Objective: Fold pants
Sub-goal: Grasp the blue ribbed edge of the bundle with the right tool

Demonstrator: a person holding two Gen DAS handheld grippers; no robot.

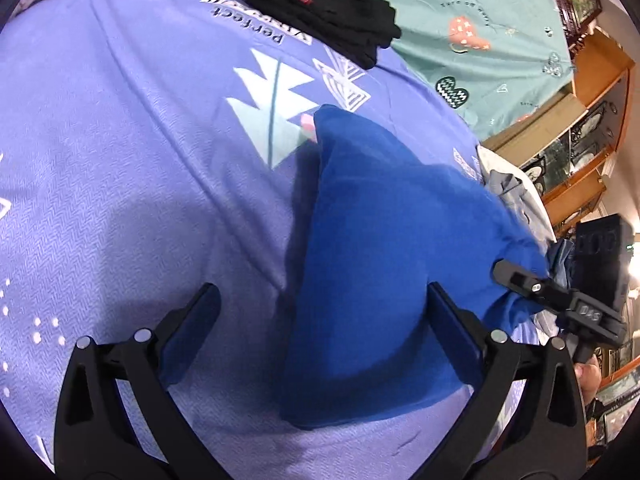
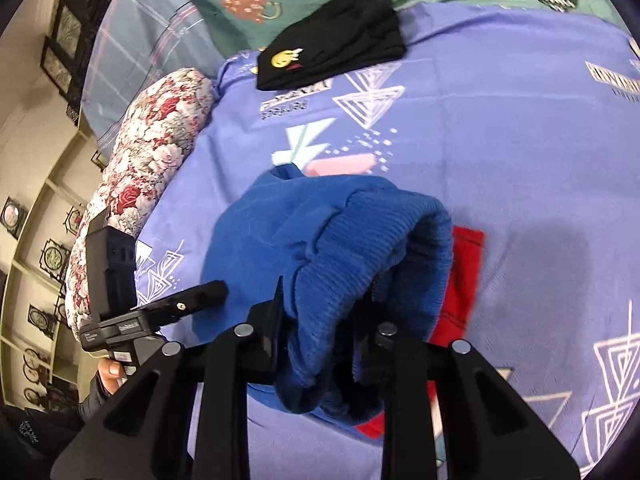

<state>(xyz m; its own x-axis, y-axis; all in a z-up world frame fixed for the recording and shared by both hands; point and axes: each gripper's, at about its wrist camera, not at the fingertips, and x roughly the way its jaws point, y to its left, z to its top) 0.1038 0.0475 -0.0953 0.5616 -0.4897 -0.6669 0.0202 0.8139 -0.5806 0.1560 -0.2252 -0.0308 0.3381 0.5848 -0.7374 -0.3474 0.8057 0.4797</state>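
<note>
Blue pants (image 1: 380, 260) lie bunched on the purple bedsheet (image 1: 120, 160), one end lifted toward the right. My left gripper (image 1: 324, 296) hovers low over them, jaws wide open; fabric lies between the fingers but the pads do not press it. In the same view my right gripper (image 1: 502, 272) pinches the raised far edge of the pants. The right wrist view shows the right gripper (image 2: 322, 316) shut on the ribbed blue band of the pants (image 2: 360, 240), which drapes over its fingers. Left of the pants, the left gripper (image 2: 212, 292) reaches in over the blue cloth.
A folded black garment (image 1: 316, 12) (image 2: 332, 40) lies at the far side of the bed. A red cloth (image 2: 460, 280) shows under the pants. A floral pillow (image 2: 148, 184) borders the left, a green cover (image 1: 480, 20) the back, grey clothes (image 1: 512, 192) and wooden shelves (image 1: 592, 120) the right.
</note>
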